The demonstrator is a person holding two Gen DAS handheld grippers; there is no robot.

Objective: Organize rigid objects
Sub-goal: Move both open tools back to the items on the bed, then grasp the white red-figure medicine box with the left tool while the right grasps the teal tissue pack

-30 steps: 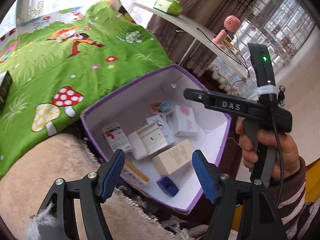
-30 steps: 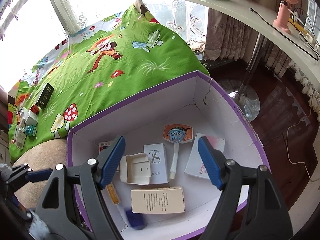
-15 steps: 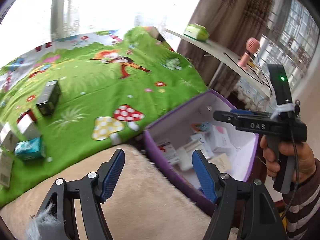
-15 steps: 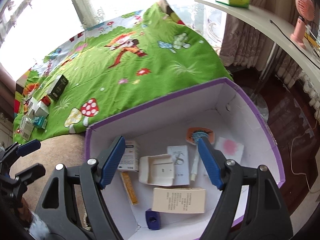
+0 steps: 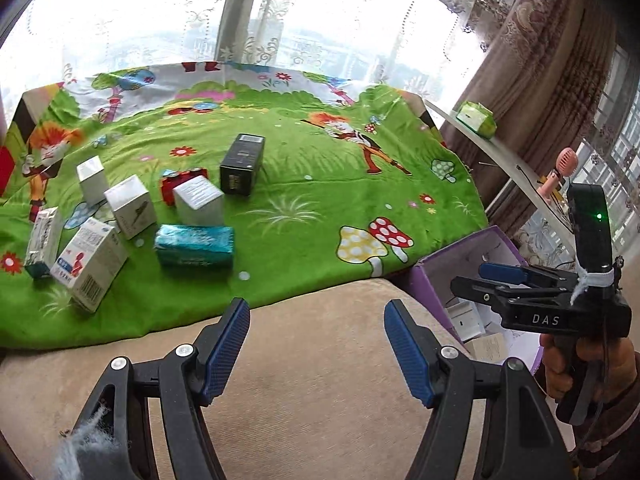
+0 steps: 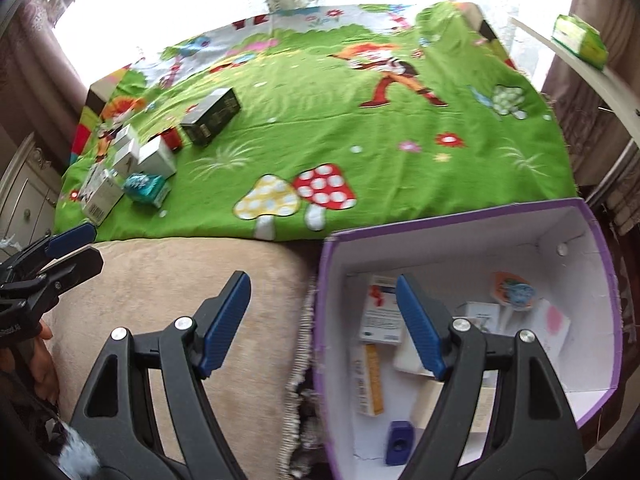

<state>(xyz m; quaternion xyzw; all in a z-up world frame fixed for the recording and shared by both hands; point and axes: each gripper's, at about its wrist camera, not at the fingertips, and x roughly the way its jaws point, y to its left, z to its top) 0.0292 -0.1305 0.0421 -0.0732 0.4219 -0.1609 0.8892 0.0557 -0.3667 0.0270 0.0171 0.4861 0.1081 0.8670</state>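
Several small boxes lie on the green cartoon blanket (image 5: 320,184): a black box (image 5: 242,164), a teal pack (image 5: 194,245), white cartons (image 5: 130,206) and a red tin (image 5: 176,184). My left gripper (image 5: 317,354) hangs open and empty over the beige cushion (image 5: 320,360), short of them. At the right stands the purple-edged box (image 6: 600,280) holding several small packages (image 6: 380,316). My right gripper (image 6: 323,322) is open and empty, straddling the box's left wall. It also shows in the left wrist view as the right gripper (image 5: 500,280) over the box (image 5: 460,252).
A white shelf (image 5: 500,160) at the right carries a green tissue pack (image 5: 476,119) and a pink fan (image 5: 562,168). Curtains and a bright window lie behind the bed. A fringed cushion edge (image 6: 300,360) borders the box. A white cabinet (image 6: 24,196) stands at the left.
Both grippers have swung left from above the purple box toward the cushion and blanket. The loose boxes on the blanket have come into the left wrist view. Neither jaw opening has changed.
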